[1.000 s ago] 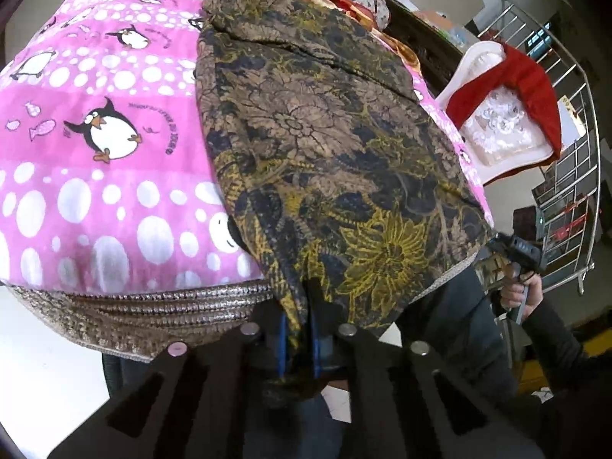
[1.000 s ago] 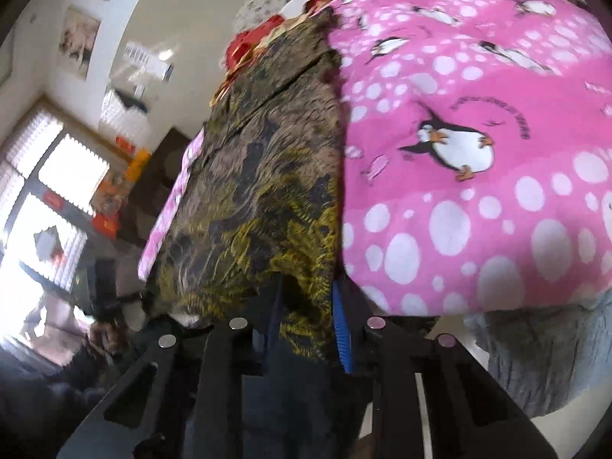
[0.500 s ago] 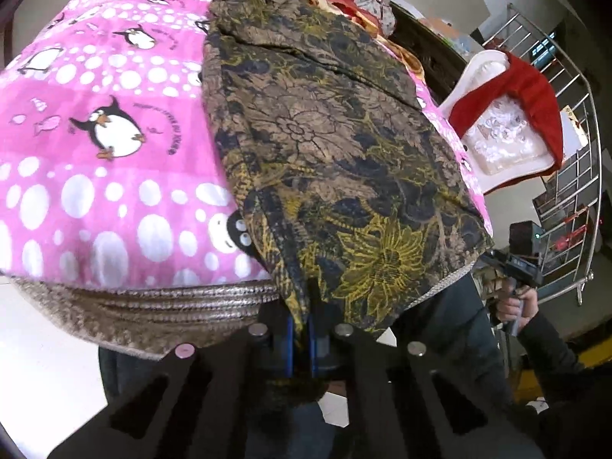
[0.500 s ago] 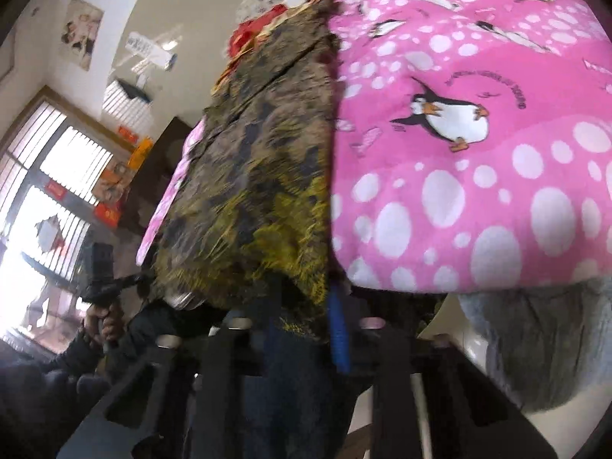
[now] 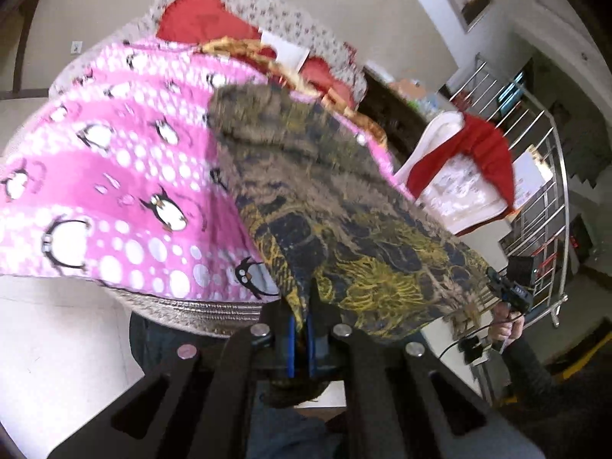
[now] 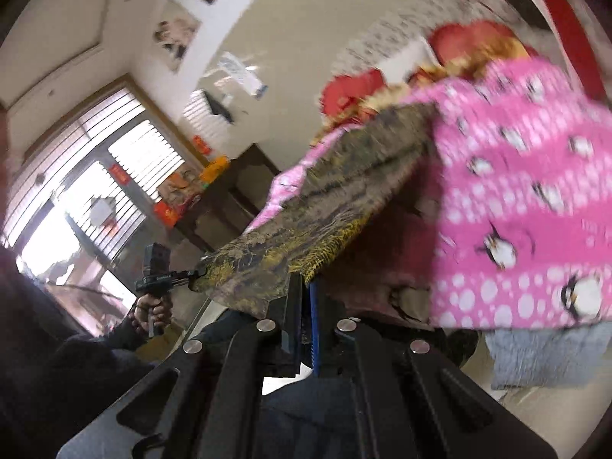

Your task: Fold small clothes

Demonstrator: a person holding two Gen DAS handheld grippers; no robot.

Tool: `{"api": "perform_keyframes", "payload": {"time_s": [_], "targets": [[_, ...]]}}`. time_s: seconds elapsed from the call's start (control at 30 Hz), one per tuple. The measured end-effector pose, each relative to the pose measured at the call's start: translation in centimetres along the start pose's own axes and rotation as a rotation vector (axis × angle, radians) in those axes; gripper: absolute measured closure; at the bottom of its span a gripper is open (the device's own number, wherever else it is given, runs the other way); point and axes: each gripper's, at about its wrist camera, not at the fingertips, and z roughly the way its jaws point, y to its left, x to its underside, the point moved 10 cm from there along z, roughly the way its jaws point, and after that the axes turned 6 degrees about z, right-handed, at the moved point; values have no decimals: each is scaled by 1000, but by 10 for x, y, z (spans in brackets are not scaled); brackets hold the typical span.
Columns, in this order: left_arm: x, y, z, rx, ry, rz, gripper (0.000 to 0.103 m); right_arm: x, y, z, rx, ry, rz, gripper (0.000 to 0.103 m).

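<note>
garment [image 5: 336, 206] on blanket [image 5: 126, 176], near edge in both tongs, pillows [image 5: 202, 19] behind

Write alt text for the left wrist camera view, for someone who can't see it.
The left gripper is shut on the near edge of a brown-and-yellow floral garment, which lies over a pink penguin-print blanket. At the right edge, a hand holds the right gripper at the garment's other near corner.

Garment [image 5: 344, 199]: brown-and-yellow floral cloth, probably a small skirt; far part is spread on pink penguin blanket [image 5: 114, 176], near hem is lifted.
</note>
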Motion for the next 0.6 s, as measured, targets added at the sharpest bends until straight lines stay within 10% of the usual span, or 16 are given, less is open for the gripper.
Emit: {"api": "perform_keyframes", "payload": {"time_s": [0.3,0.6], "targets": [[-18,-33,-64,62,-128,35,99,-32,69,-24,45,-16,-234,96],[-154,21,49,-111,-188,72,99,-127,-45,72,363,-111,-167,96]]}}
